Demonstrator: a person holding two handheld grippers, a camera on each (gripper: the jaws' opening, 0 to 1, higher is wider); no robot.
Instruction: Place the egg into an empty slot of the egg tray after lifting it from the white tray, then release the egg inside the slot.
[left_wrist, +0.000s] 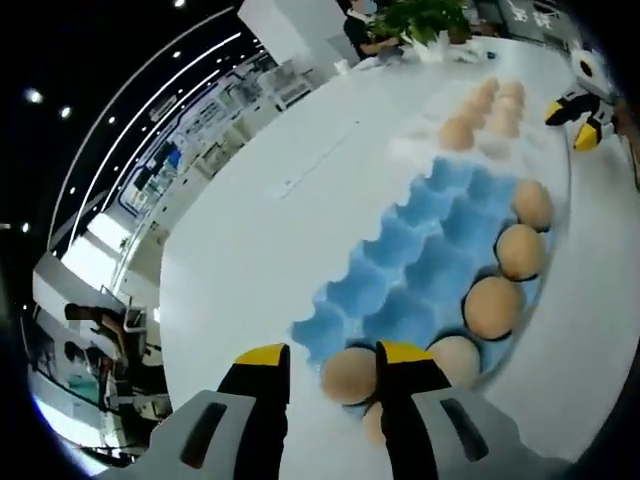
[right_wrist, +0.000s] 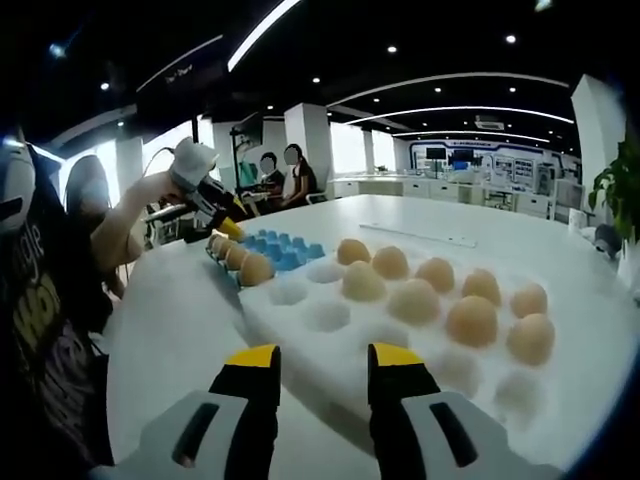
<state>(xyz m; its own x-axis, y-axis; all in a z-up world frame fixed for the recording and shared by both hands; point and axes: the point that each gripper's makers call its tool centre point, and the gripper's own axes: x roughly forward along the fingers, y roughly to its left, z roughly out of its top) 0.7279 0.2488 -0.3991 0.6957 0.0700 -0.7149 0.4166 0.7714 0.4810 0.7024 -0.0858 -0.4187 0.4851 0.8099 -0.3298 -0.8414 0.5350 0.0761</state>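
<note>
The blue egg tray lies ahead of my left gripper, with several eggs along its right row. My left gripper stands open over the tray's near corner. A brown egg sits there in a slot between the fingers, close against the right one and apart from the left one. The white tray holds several eggs, and my right gripper stands open before its near edge with nothing between its fingers. In the right gripper view the blue tray lies beyond the white one, and the left gripper hangs over it.
Both trays rest on a wide white table. A person in a dark shirt stands at the table's left side, holding the left gripper. The right gripper shows beyond the white tray. A green plant stands at the far end.
</note>
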